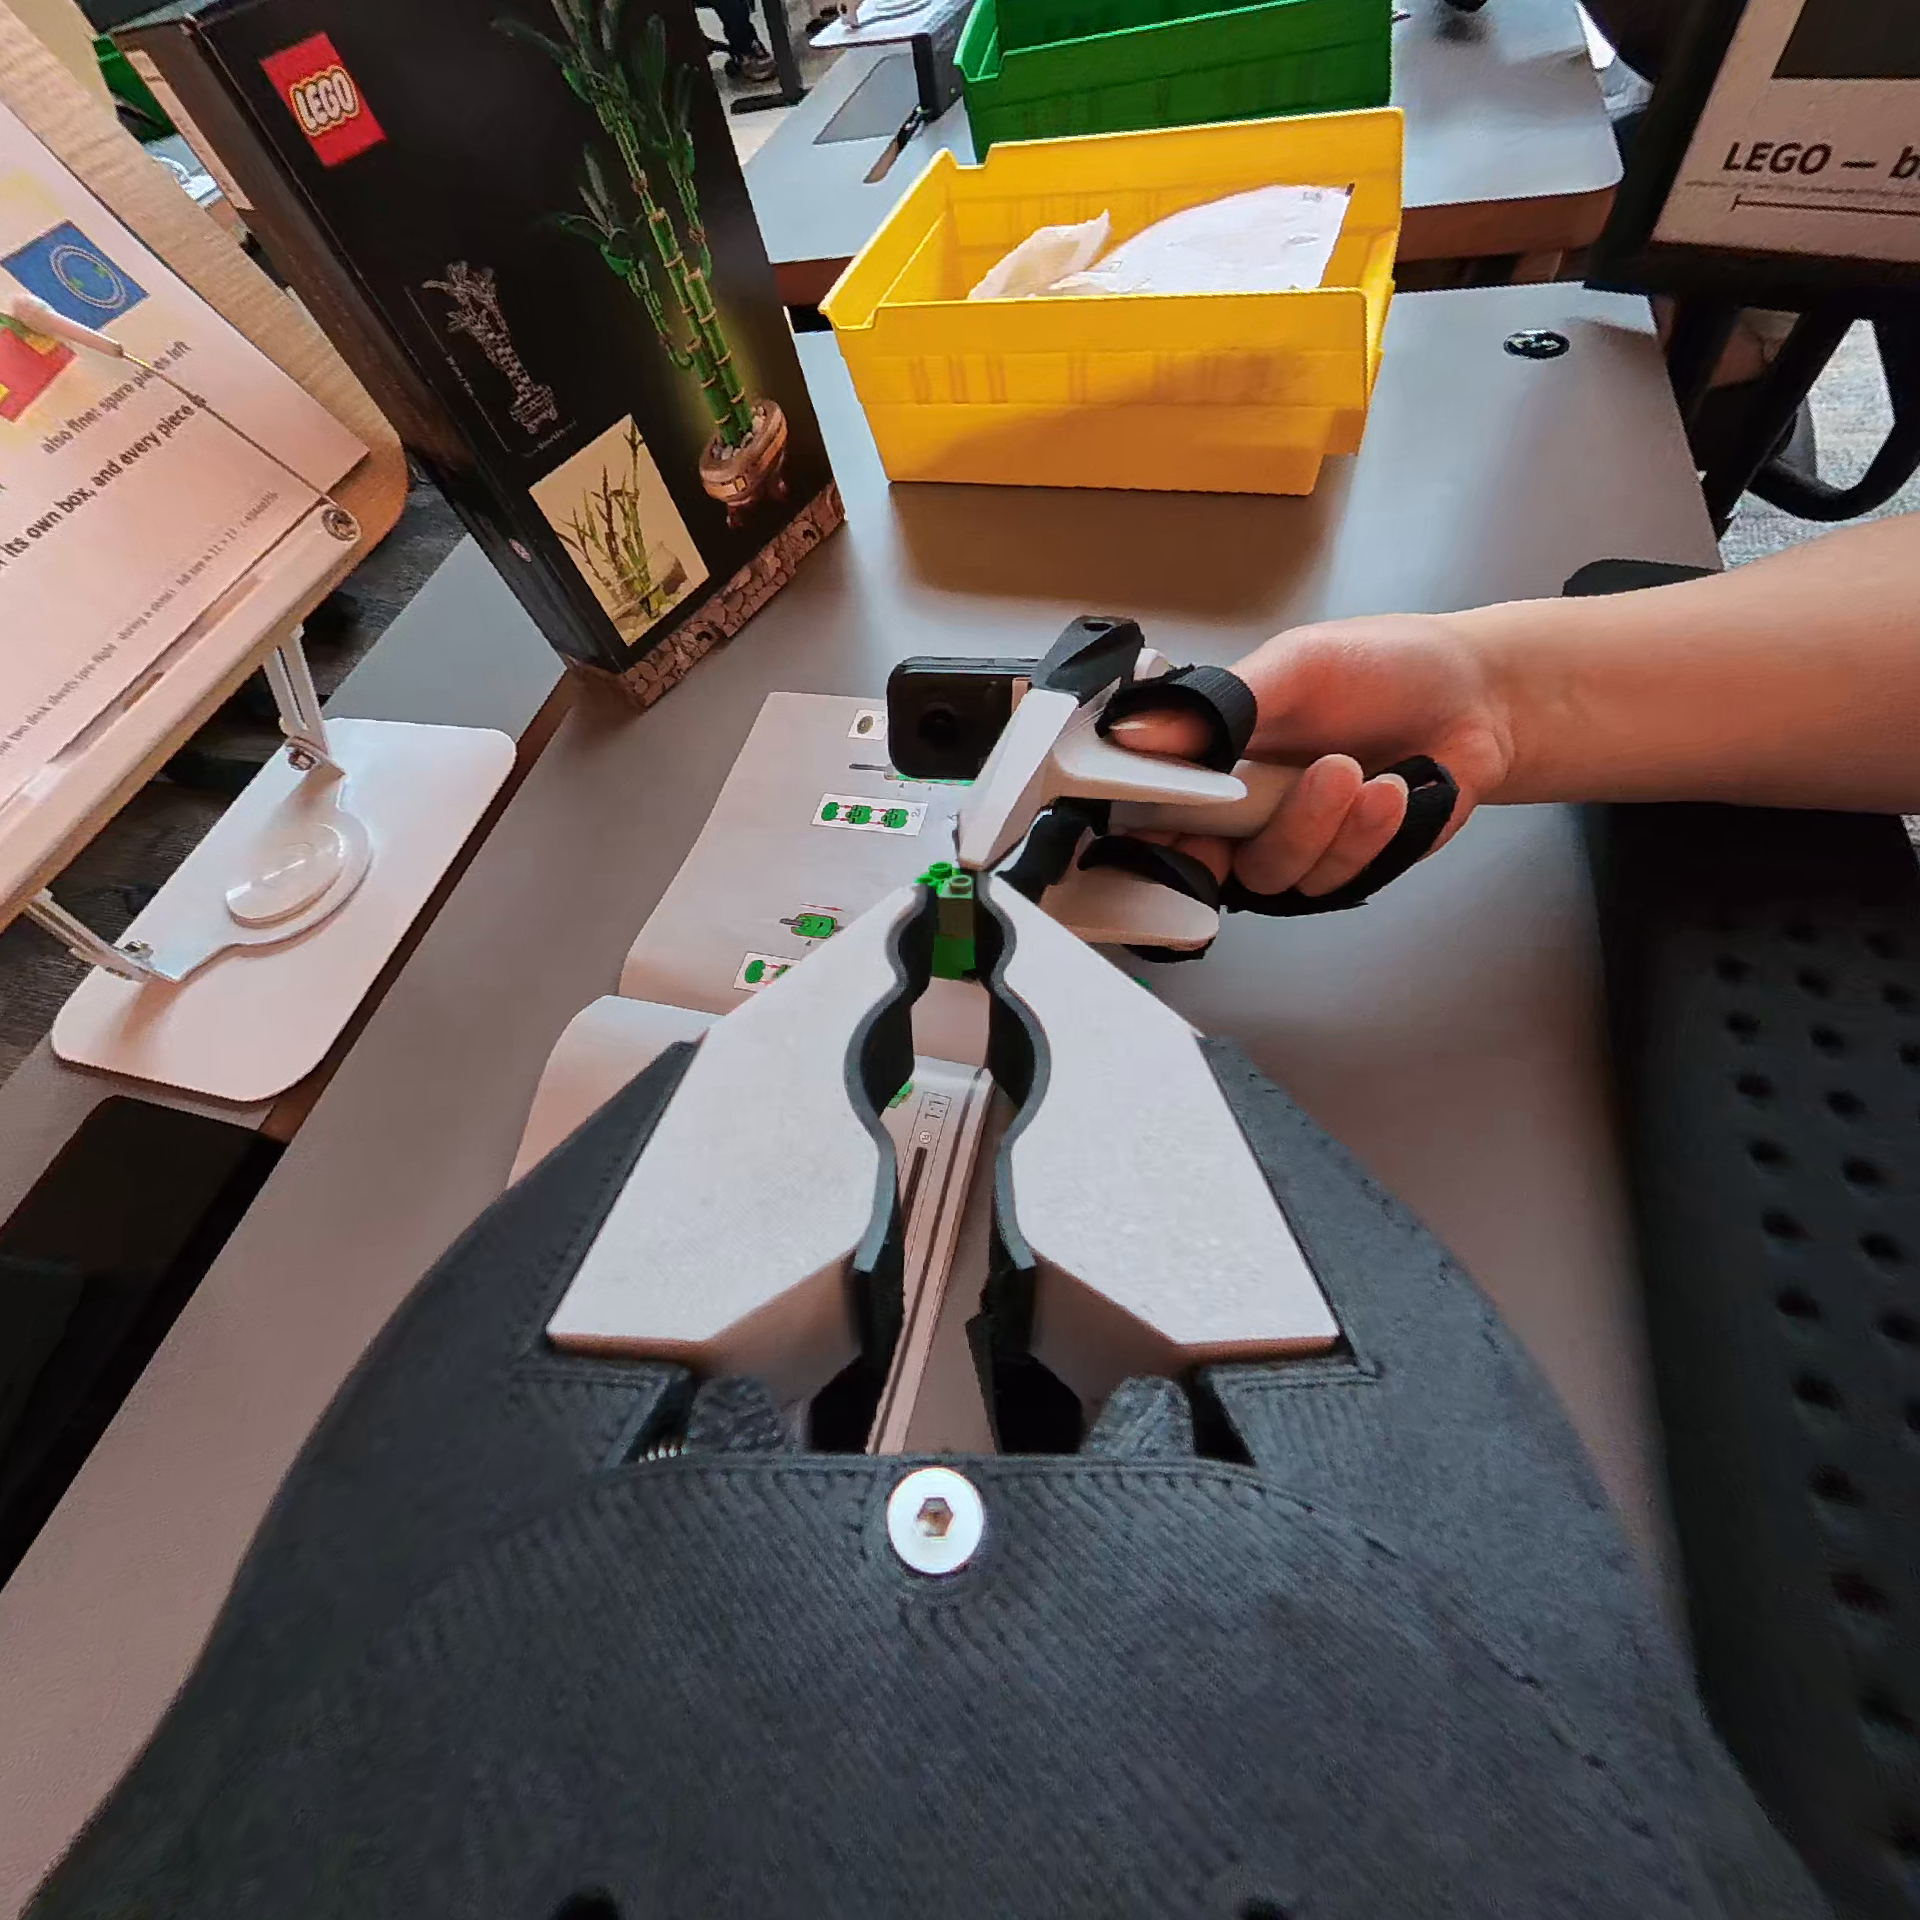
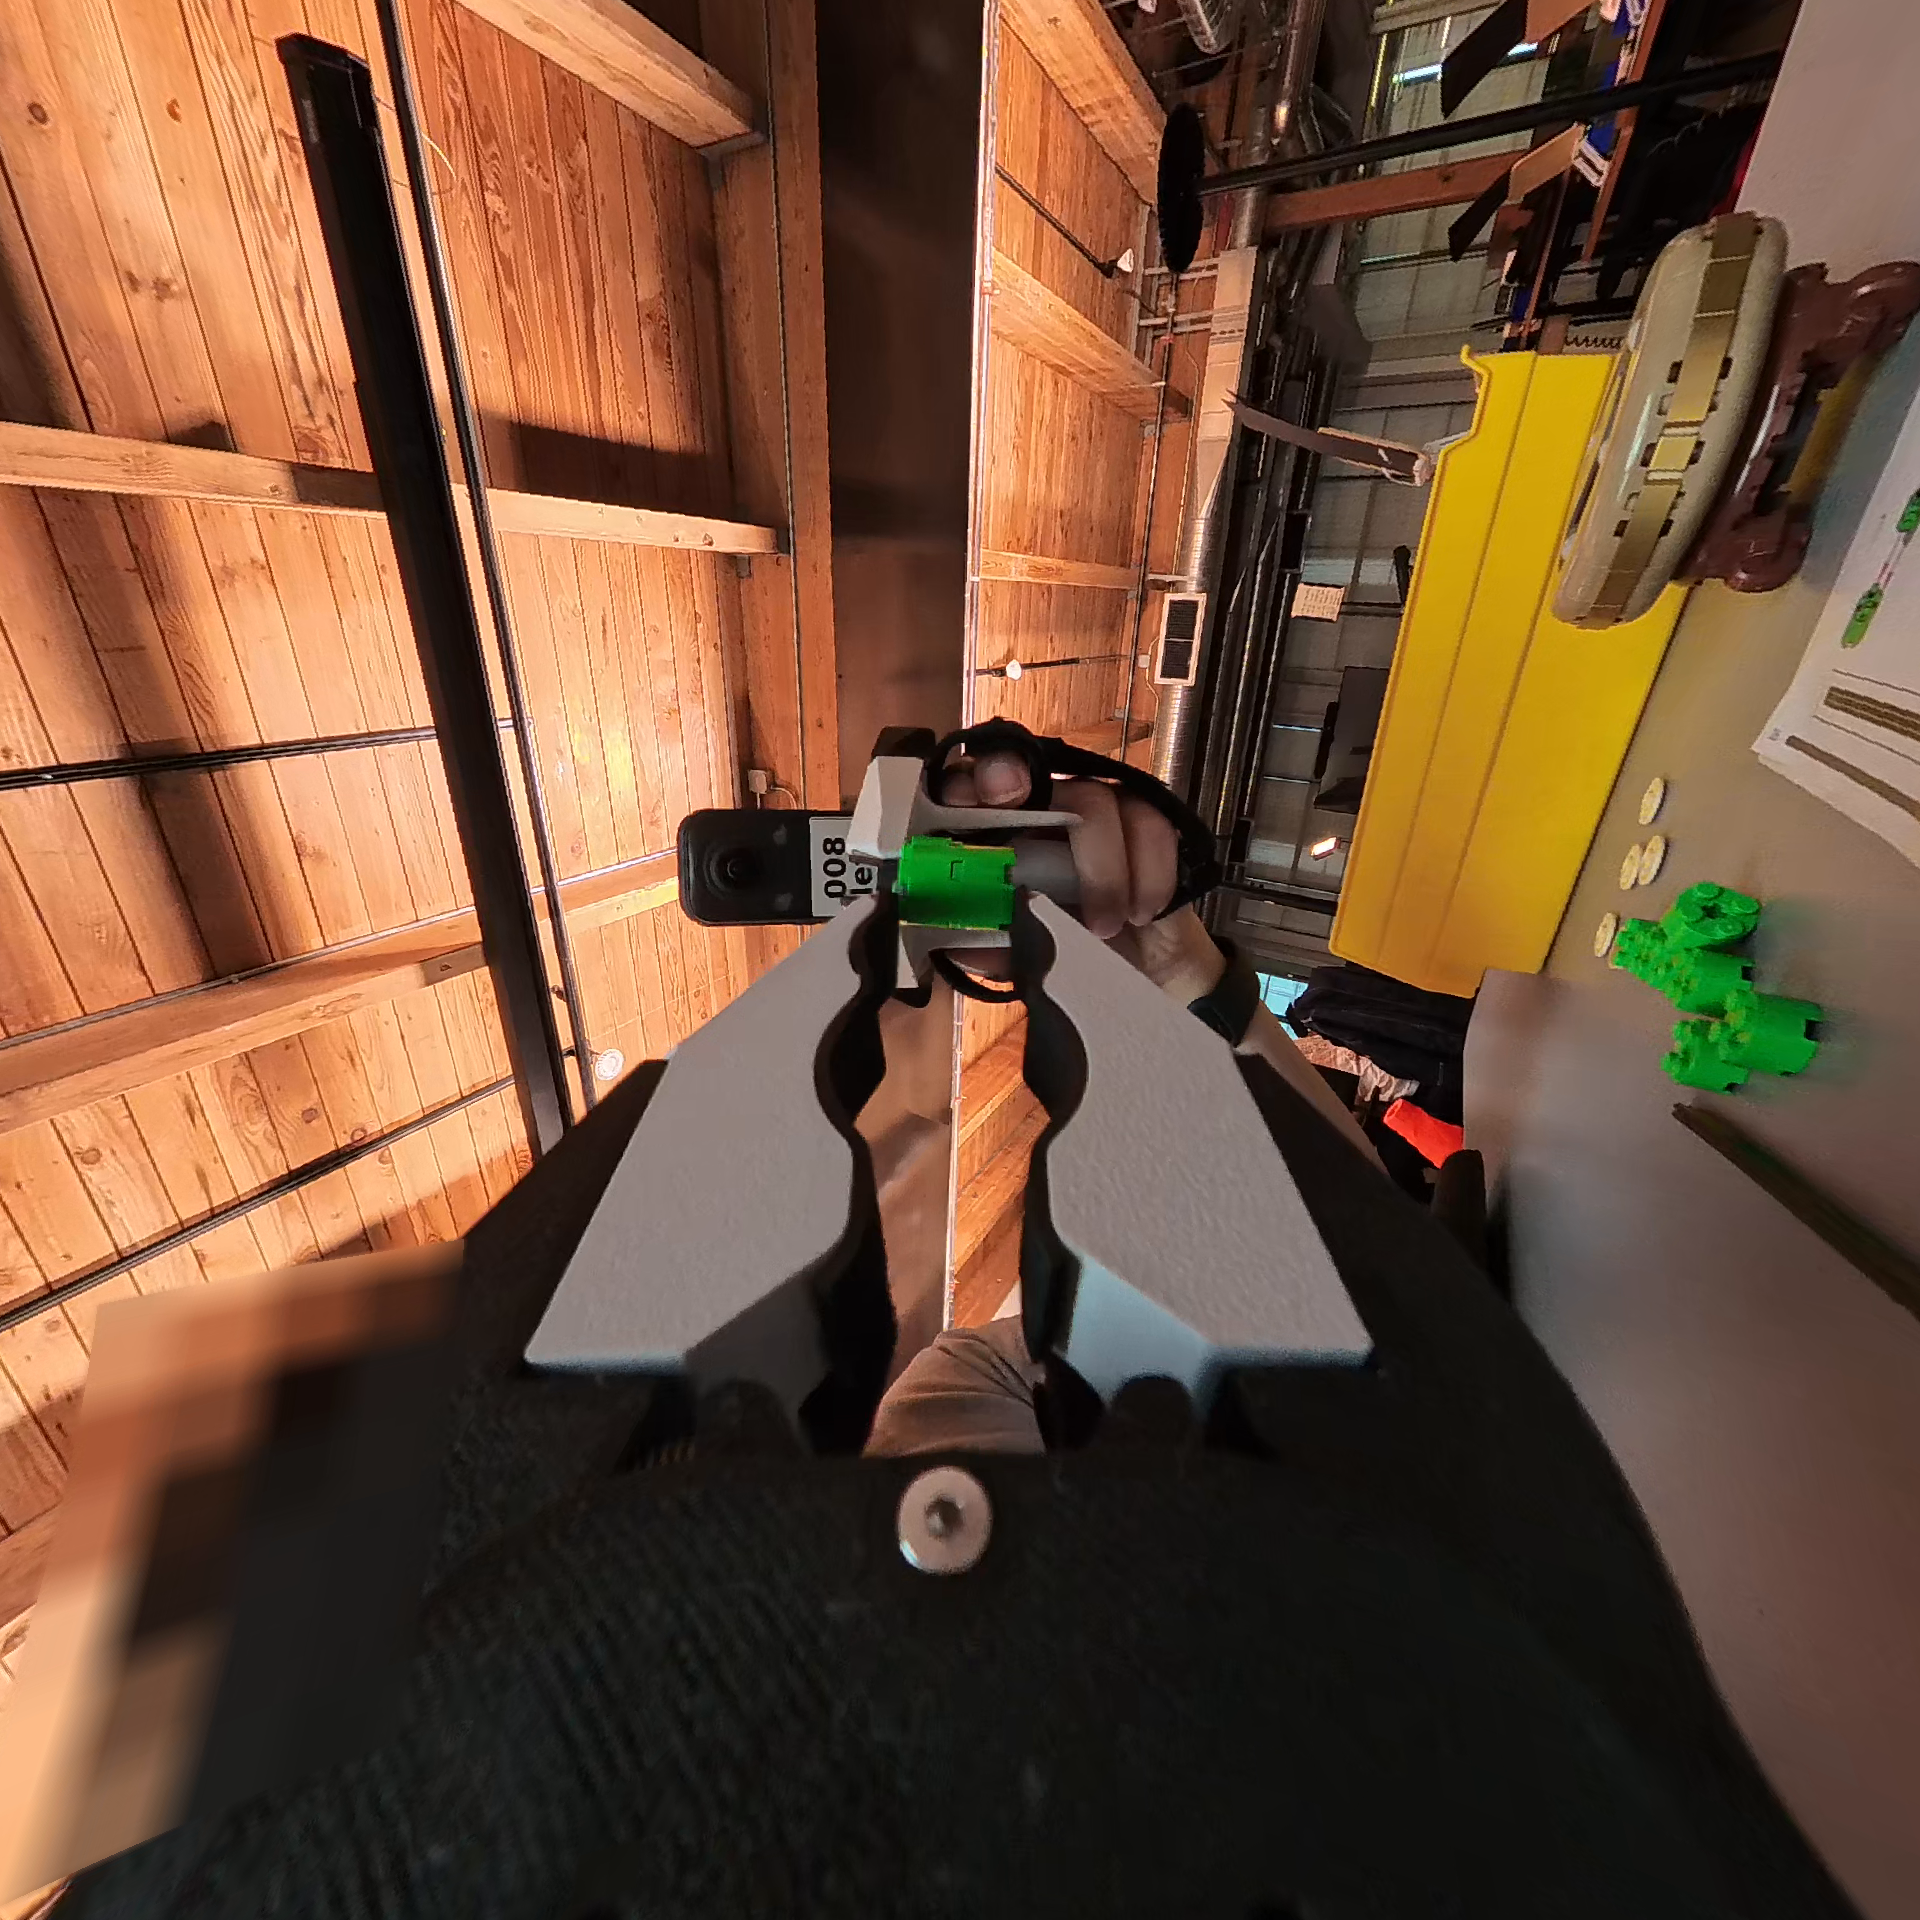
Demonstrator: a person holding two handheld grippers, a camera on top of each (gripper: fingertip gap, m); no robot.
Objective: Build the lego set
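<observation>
My left gripper (image 1: 956, 914) is shut on a small green lego stack (image 1: 954, 940) and holds it above the instruction sheet (image 1: 769, 821) on the grey table. My right gripper (image 1: 977, 857), held by a hand, comes in from the right, and its fingertips meet the top of that stack. In the right wrist view, which is rolled sideways, my right gripper (image 2: 954, 914) is shut on a green round brick (image 2: 954, 883). The left gripper's fingers (image 2: 888, 805) and its camera show just behind the brick. I cannot tell whether both grippers hold one piece or two joined pieces.
A lego box (image 1: 540, 343) stands at the back left beside a document stand (image 1: 208, 436). A yellow bin (image 1: 1112, 343) sits behind. Loose green bricks (image 2: 1714, 997), small tan round pieces (image 2: 1642, 857) and a brown and tan pot base (image 2: 1683, 416) lie on the table.
</observation>
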